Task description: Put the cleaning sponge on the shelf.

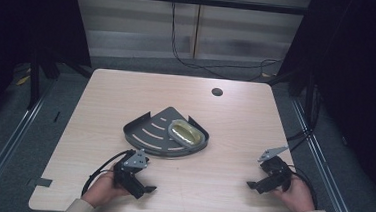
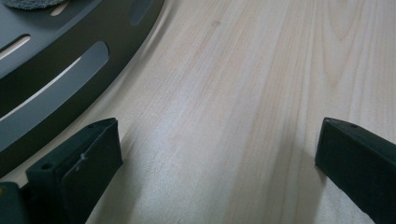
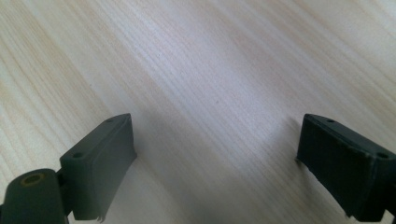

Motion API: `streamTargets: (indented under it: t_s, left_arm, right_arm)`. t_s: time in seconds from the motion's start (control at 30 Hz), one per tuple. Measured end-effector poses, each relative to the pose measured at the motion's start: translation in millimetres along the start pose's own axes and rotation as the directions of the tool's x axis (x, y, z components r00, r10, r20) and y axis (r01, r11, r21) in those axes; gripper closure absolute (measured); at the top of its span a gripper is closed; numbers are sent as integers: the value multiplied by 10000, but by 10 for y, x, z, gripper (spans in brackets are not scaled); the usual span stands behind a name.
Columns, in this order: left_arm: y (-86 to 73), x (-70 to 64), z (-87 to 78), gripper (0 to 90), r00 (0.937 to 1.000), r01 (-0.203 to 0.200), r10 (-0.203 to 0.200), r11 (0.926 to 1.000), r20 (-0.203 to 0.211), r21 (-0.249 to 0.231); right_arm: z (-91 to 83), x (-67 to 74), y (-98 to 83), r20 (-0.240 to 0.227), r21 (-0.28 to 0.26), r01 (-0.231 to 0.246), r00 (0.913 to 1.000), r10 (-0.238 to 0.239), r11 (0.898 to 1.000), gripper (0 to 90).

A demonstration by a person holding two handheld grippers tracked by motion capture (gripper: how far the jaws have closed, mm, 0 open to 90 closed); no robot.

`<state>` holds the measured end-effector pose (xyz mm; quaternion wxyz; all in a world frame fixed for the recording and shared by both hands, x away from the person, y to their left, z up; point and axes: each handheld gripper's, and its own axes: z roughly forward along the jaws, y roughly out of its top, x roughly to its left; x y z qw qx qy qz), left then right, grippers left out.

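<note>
Corner tray (image 1: 150, 132) with yellowish dish (image 1: 187, 132) inside sits ahead of left gripper (image 1: 146, 188), well left of right gripper (image 1: 252, 184). Both jaws apart, empty. Approach tray rim low, square, before closing.

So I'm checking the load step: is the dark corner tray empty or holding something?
Holding something. A yellowish oval object with a grey rim lies inside the corner tray, at its right end, on the slotted floor.
</note>
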<state>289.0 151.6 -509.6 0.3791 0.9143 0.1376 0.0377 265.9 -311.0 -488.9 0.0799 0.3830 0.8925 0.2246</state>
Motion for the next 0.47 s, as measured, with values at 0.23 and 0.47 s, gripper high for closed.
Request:
streamTargets:
  t_s: [0.23, 0.47]
  left_arm:
    - [0, 0, 0, 0, 10000, -1, 1, 10000, 2, 5]
    - [0, 0, 0, 0, 10000, -4, 4, 10000, 2, 6]
  right_arm:
    - [4, -23, -86, -67, -758, 69, 9999, -75, 9971, 100]
    - [7, -25, -89, -51, -818, 113, 9999, -117, 9966, 99]
